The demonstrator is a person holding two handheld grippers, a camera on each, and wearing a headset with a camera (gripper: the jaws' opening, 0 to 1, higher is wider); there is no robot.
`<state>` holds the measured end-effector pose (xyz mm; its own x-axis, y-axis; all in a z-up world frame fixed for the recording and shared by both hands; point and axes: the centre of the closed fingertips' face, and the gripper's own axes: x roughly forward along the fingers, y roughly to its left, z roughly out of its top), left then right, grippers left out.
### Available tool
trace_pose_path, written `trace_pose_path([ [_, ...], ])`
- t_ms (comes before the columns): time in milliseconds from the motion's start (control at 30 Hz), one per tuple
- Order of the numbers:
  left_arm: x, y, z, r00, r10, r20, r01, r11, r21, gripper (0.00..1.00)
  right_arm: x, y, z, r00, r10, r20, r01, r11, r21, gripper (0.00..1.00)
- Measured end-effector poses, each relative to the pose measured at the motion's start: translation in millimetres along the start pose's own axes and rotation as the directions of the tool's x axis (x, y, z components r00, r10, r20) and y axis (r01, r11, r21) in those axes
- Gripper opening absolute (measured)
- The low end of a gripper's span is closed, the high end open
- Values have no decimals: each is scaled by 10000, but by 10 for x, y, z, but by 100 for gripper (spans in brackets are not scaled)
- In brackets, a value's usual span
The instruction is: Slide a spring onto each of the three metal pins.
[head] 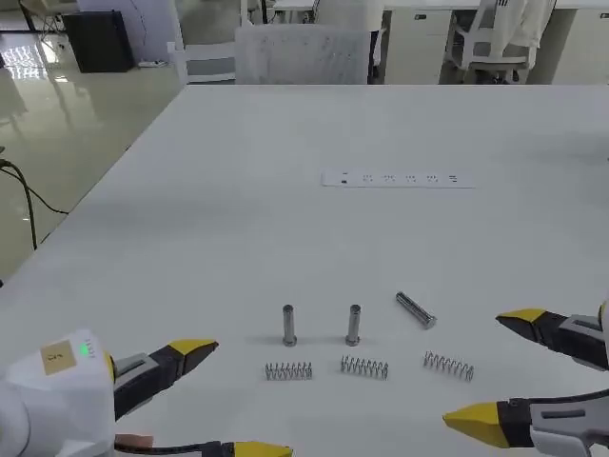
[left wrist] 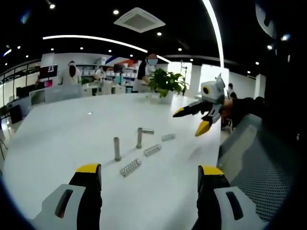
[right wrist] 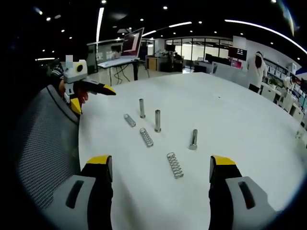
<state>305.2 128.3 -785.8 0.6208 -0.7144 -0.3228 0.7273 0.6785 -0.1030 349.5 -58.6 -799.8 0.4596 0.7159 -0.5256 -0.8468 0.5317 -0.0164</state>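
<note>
Head view is showing both claws hovering low over the near edge of the white desk (head: 190, 190), the left claw (head: 233, 398) at the bottom left and the right claw (head: 479, 367) at the bottom right. Each is spreading its yellow-tipped jaws wide and carrying nothing, and the left gripper view and right gripper view are agreeing, with bare desk lying between each pair of jaws. Just beyond the claws, three springs are lying on their sides in a row, loose and apart from one another: the left spring (head: 288, 370), the middle spring (head: 364, 367) and the right spring (head: 448, 366). Just behind them, the left pin (head: 288, 325) and the middle pin (head: 354, 325) are standing upright on their heads, each near its own spring, while the right pin (head: 415, 310) is lying on its side at an angle, a little behind the right spring. No spring is sitting on any pin, so the task is looking not yet begun, with all three springs waiting to be picked up and threaded; the lying pin will probably be needing a steadying hold or standing up first. Farther back, a white power strip (head: 397, 179) is lying flat, well apart from the work, and a grey chair (head: 300, 52) is standing past the far edge.
</note>
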Motion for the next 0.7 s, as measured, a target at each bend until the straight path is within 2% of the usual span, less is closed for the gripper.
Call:
trace_pose_path([
  [700, 14, 10, -7, 10000, -24, -14, 24, 10000, 11, 78, -46, -66, 41, 9999, -102, -132, 101, 9999, -89, 82],
])
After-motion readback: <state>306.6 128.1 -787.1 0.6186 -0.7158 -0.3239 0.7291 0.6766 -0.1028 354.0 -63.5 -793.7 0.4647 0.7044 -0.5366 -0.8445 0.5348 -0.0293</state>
